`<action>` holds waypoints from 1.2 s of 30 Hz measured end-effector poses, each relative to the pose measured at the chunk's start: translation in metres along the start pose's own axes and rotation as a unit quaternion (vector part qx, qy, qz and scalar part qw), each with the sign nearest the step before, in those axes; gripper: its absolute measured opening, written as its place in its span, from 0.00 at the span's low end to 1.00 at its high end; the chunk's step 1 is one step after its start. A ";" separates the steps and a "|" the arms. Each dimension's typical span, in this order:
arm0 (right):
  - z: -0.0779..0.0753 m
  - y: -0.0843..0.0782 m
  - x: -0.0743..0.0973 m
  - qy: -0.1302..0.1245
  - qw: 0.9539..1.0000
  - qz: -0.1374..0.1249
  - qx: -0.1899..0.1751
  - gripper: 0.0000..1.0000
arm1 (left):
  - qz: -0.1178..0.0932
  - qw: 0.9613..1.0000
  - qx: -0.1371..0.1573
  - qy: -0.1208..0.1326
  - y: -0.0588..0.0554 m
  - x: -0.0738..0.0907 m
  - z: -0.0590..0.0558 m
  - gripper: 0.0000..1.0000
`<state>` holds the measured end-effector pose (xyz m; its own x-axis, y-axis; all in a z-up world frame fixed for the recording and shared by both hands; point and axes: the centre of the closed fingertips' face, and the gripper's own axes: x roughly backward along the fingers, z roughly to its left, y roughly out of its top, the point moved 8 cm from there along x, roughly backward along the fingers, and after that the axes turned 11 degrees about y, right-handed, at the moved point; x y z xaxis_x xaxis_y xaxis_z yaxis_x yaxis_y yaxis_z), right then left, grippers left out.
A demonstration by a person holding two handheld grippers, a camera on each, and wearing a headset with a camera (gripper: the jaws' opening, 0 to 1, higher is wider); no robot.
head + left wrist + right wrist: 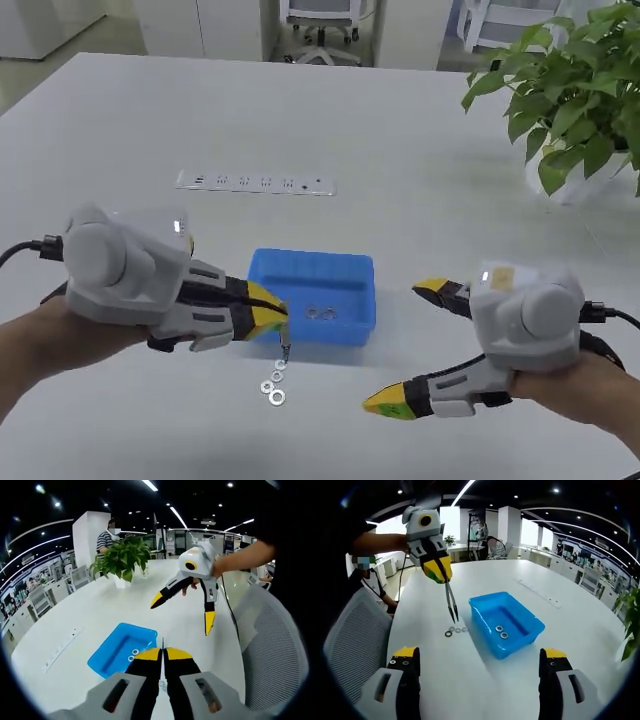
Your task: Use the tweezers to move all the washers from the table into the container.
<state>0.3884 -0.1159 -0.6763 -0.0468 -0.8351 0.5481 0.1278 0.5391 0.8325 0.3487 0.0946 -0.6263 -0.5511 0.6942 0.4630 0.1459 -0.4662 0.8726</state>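
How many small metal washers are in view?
6 washers: two inside the blue plastic container, four on the white table near the tweezers; others may be hidden.

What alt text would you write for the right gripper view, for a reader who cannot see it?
The left gripper, shut on tweezers, points their tips down at loose washers on a white table, beside a blue container holding two washers. The right gripper has its jaws wide open in the foreground.

Open office: swivel chairs, potted plant
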 end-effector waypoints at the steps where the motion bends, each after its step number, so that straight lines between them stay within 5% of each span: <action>1: 0.001 -0.001 0.000 0.000 1.000 0.000 0.000 1.00 | 0.001 1.000 0.000 -0.001 -0.002 0.000 -0.002 0.06; 21: 0.015 -0.013 -0.005 0.013 1.000 0.011 -0.014 1.00 | 0.012 1.000 0.012 -0.009 -0.022 -0.002 -0.017 0.05; 36: 0.018 -0.016 -0.007 0.017 1.000 0.016 -0.019 1.00 | 0.017 1.000 0.019 -0.013 -0.037 -0.006 -0.016 0.06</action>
<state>0.3689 -0.1170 -0.6920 -0.0089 -0.8210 0.5709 0.1670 0.5617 0.8103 0.3338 0.0986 -0.6638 -0.5235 0.6927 0.4961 0.1953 -0.4692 0.8612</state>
